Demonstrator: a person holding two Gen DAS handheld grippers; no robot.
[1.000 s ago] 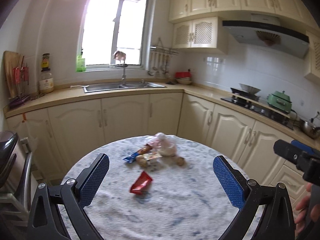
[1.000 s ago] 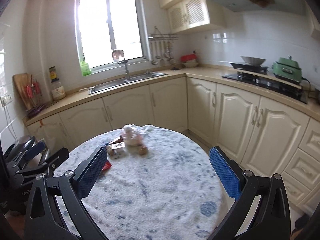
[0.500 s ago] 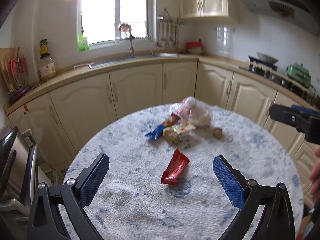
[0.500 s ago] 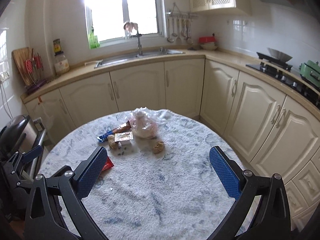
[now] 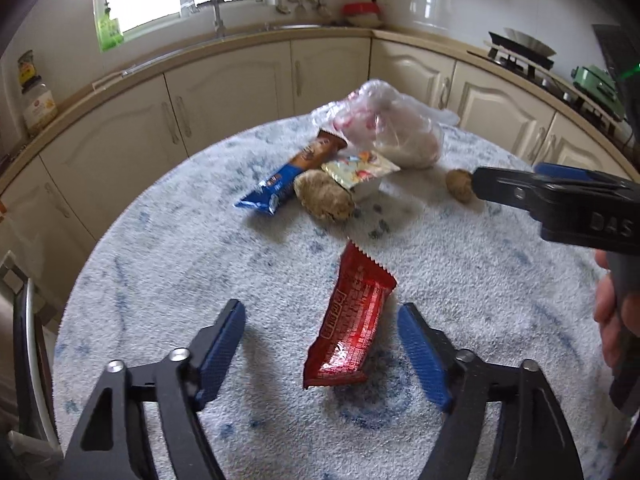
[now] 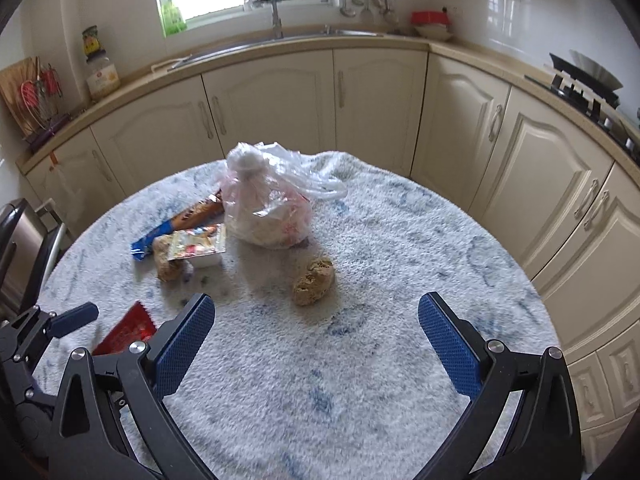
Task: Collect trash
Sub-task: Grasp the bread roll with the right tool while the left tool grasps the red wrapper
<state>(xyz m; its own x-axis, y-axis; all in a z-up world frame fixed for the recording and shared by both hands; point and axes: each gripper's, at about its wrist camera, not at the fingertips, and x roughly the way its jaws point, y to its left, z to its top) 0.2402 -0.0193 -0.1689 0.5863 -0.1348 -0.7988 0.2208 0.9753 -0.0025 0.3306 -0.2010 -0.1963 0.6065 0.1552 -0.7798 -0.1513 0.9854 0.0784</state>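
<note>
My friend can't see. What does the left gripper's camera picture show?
The left gripper is closing its blue jaws around a red wrapper on a round table, not yet touching. Behind lie a blue snack bar, a plastic bag and crumbly lumps.

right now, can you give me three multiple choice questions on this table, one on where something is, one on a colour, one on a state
1. Where does the red wrapper lie?
A. between the left gripper's fingers
B. under the plastic bag
C. on the kitchen counter

2. What colour is the near end of the long snack bar wrapper beside the plastic bag?
A. green
B. blue
C. yellow

3. What is the right gripper doing?
A. clamped on the bag
B. shut on a wrapper
C. open and holding nothing

Answers: 1 A, the wrapper lies on the table cover between the closing jaws, not yet pinched. 2 B, that end is blue, the far end brown. 3 C, its jaws stand wide over bare cover.
</note>
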